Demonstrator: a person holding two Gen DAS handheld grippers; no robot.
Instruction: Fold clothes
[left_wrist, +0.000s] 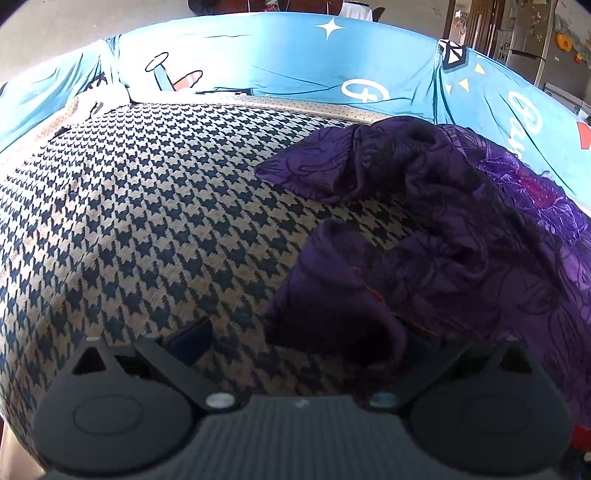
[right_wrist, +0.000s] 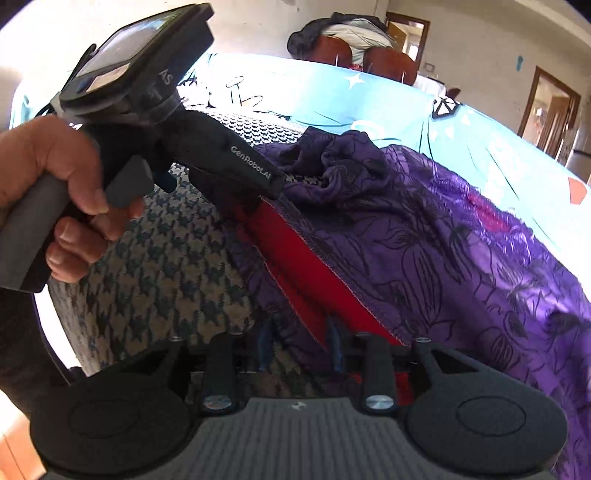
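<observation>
1. Left gripper (left_wrist: 306, 339): fingers spread wide, nothing pinched, a fold of the purple garment (left_wrist: 443, 240) draped over its right-hand finger.
2. Right gripper (right_wrist: 300, 341): fingers drawn in on either side of the garment's hem beside the red lining (right_wrist: 310, 269); cannot tell whether clamped.
3. Garment heaped on the houndstooth cover (left_wrist: 147, 206), ahead and to the right of the left gripper, directly ahead of the right one, bunched at its far end before the blue cartoon sheet (left_wrist: 280, 55).
4. Hem as long axis, seen from the right wrist: a diagonal from the right gripper's fingers up and left to the nose of the left gripper, gripped by the left hand (right_wrist: 66, 192). Both tools at the cloth; right one squarer to the edge.
5. Readable: "GenRobot.AI" along the left gripper's body, "AS" near its top. Cursive lettering on the sheet cut off, illegible.
</observation>
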